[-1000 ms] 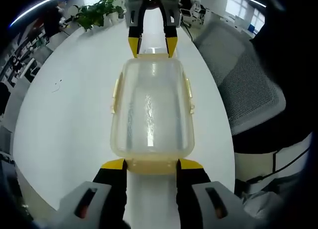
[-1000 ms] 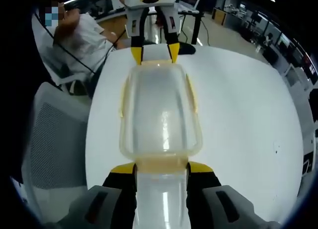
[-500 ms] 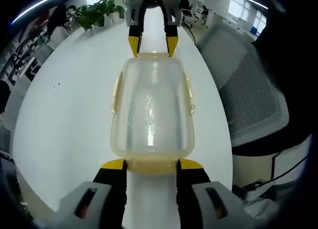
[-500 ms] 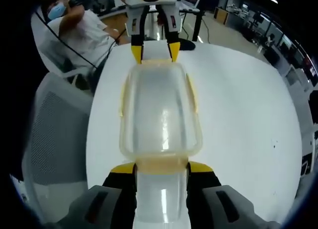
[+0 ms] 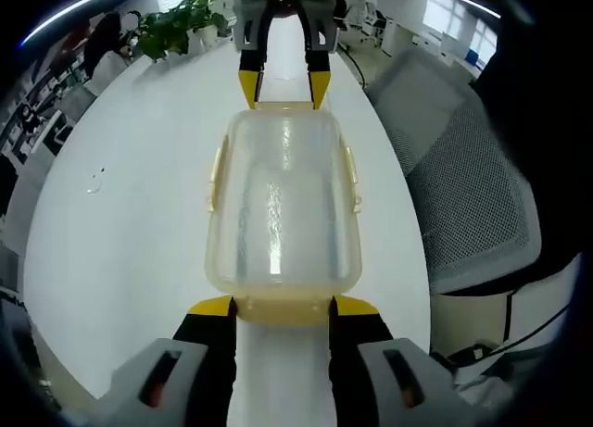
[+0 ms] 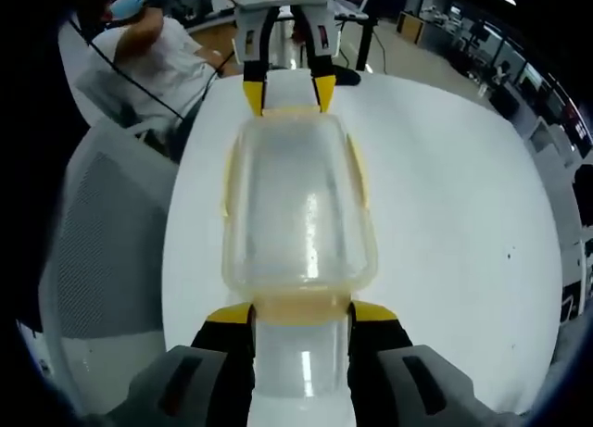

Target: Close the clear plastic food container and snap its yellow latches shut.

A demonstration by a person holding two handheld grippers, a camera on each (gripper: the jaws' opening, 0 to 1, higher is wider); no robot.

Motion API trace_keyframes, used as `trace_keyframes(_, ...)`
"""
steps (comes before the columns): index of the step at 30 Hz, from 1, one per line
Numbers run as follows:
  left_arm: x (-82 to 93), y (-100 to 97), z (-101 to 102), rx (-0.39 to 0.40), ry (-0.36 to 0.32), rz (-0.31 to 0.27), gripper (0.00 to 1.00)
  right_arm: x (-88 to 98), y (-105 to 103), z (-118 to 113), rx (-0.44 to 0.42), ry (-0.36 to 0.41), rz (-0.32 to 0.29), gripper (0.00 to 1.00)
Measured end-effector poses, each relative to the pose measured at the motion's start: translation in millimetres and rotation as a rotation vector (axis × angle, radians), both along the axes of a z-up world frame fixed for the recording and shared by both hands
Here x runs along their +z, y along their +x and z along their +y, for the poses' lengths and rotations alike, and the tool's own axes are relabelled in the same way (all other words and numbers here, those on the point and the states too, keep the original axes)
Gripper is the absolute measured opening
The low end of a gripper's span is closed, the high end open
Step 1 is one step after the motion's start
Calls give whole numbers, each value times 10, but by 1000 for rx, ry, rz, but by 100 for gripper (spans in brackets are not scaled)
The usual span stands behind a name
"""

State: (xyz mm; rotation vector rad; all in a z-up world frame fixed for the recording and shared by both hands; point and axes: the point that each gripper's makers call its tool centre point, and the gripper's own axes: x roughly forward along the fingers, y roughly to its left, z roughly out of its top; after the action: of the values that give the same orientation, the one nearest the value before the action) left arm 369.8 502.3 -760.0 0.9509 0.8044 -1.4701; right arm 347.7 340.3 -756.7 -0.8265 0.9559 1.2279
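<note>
The clear plastic food container [image 5: 282, 205] sits lid-on in the middle of the white table [image 5: 120, 214], lengthwise between the two grippers. In the left gripper view, the left gripper [image 5: 281, 306] has its jaws spread, the yellow tips at either end of the near end latch [image 5: 282, 310]; nothing is pinched between them. The right gripper [image 5: 283, 86] faces it from the far end, jaws likewise apart at the opposite short edge. The right gripper view gives the mirror picture: right gripper [image 6: 302, 312] at its near latch, left gripper [image 6: 287, 92] opposite.

The side latches [image 5: 216, 175] appear to stand out from the walls, so they are judged not yet snapped; the state of the end latches cannot be told.

Risks, judged from this layout:
- The container is light and on a smooth top. An uneven push from one end would slide it toward the other gripper, or skew it.
- Pressing a latch off-centre could tip the box or leave the latch half-seated.
- If the lid is not fully seated, a latch may fail to catch.

Surroundings: a mesh office chair [image 5: 463, 168] stands beside the table edge, a potted plant [image 5: 171, 24] at the far end, and a seated person [image 6: 153, 61] beyond the table in the right gripper view. None of these obstructs the work.
</note>
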Motion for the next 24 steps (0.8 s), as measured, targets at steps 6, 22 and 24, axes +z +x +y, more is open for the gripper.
trace_keyframes(6, 8, -4, -111, -7, 2, 0, 37, 3, -16, -112, -6, 0, 0, 38)
trace_keyframes(22, -34, -26, -434, -22, 11, 16, 37, -42, -67, -431, -26, 0, 17, 38)
trace_keyframes(24, -42, -32, -468, -24, 14, 18, 37, -56, -78, -464, -30, 0, 22, 37)
